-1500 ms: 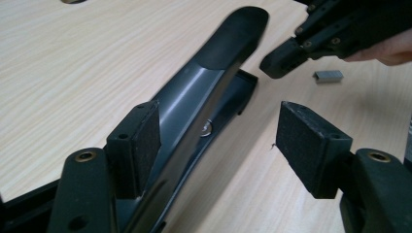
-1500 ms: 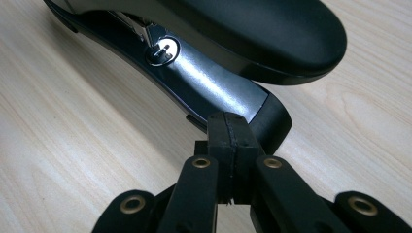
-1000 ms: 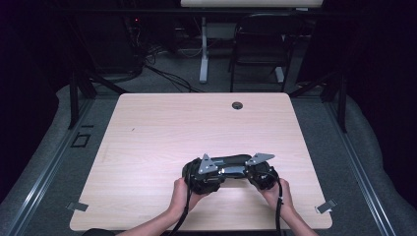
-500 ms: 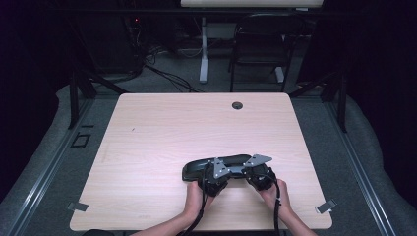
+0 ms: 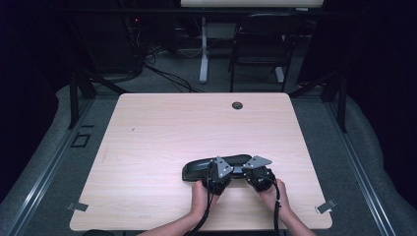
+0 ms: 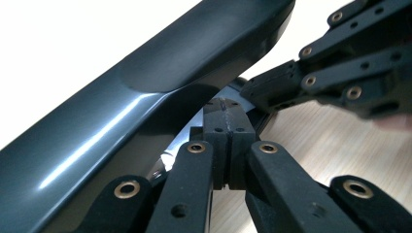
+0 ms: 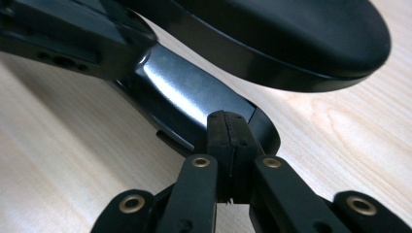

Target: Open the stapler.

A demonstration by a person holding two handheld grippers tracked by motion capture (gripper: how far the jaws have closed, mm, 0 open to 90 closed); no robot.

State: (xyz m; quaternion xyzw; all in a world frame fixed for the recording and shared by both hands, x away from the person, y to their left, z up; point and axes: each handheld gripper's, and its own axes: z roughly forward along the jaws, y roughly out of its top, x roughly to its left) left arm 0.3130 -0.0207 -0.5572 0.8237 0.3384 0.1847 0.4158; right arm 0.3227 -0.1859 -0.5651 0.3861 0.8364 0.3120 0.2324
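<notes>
A long, dark, glossy object (image 5: 216,166), probably a heavy-duty stapler or hole punch with a broad curved top arm and a shiny metal tongue beneath, lies in the lower middle of the high view on the wooden table (image 5: 162,128), near its front edge. The left gripper (image 6: 227,114) has just been closing; its jaws now meet, seemingly pinched on the thin metal edge under the arm. The right gripper (image 7: 227,127) is likewise clamped tight against that metal strip. The body looks rigid, fairly heavy and slick, so the thin metal lip is the surer hold. No container is on the table.
</notes>
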